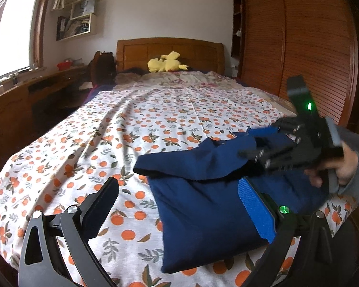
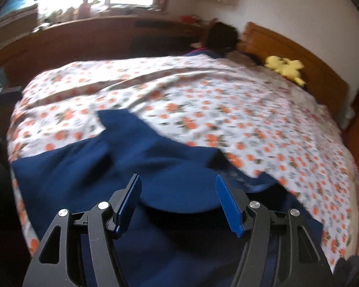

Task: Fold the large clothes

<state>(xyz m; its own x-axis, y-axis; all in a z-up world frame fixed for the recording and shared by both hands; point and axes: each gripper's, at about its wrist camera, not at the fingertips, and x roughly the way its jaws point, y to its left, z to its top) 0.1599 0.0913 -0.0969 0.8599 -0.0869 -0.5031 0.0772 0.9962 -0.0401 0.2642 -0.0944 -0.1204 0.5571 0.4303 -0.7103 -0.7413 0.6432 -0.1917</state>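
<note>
I am working over the bed (image 1: pixel 155 124), its orange-print sheet spread flat as the folding surface, which is presumably why the garment is lying near the foot edge closest to me. The navy garment (image 1: pixel 208 212) is sitting at about 5 o'clock in the left wrist view, already doubled into a rough rectangle, with one loose flap (image 1: pixel 193 160) draped over its far edge at roughly 3 o'clock. I judge the fold to be well along; that flap looks like the remaining piece to lay flat.

In the right wrist view the same cloth (image 2: pixel 122 162) is filling the lower half from 6 to 9 o'clock, blurred, so the camera is moving.

The left gripper (image 1: pixel 179 212) is hovering low over the near left part of the garment, tilted forward along the bed. Its jaws are standing wide apart with nothing between them; one pad is over bare sheet, the other over the cloth. Whether that pad is touching, I cannot tell.

The right gripper (image 2: pixel 178 203) is pointing down and across the garment toward the window side. Its jaws are also apart, with no fabric pinched. From the left view it (image 1: pixel 251 154) is appearing at 3 o'clock, held in the person's hand (image 1: pixel 339 169), just above the flap.
</note>
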